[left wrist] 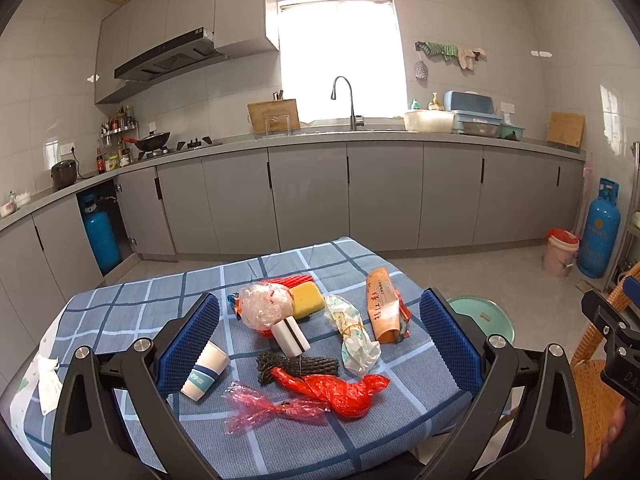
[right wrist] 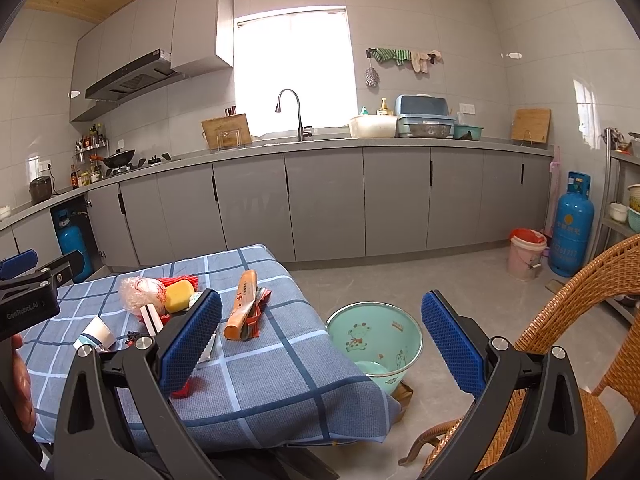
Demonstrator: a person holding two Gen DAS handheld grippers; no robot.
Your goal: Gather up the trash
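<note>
From the left wrist camera, the left gripper (left wrist: pixel 320 340) hangs above a table draped in a blue checked cloth (left wrist: pixel 132 312), its blue-padded jaws spread wide and holding nothing. Scattered on the cloth between them lie a paper cup (left wrist: pixel 206 372) tipped on its side, a crumpled clear plastic bag (left wrist: pixel 264 304), a yellow sponge (left wrist: pixel 307 299), a red plastic bag (left wrist: pixel 340 392), a pink cellophane wrapper (left wrist: pixel 268 407), a dark coil of rope (left wrist: pixel 298 365), a white roll (left wrist: pixel 291 335), a knotted whitish bag (left wrist: pixel 354 336) and an orange paper packet (left wrist: pixel 382 304); a crumpled tissue (left wrist: pixel 49 376) sits apart at the cloth's left edge. From the right wrist camera, the right gripper (right wrist: pixel 322 342) is likewise wide open and empty, poised over the table's right corner, with a mint-green bin (right wrist: pixel 376 340) standing on the floor just beside the table and a wicker chair (right wrist: pixel 580 320) to the right. The orange packet lies near the cloth's right edge.
</note>
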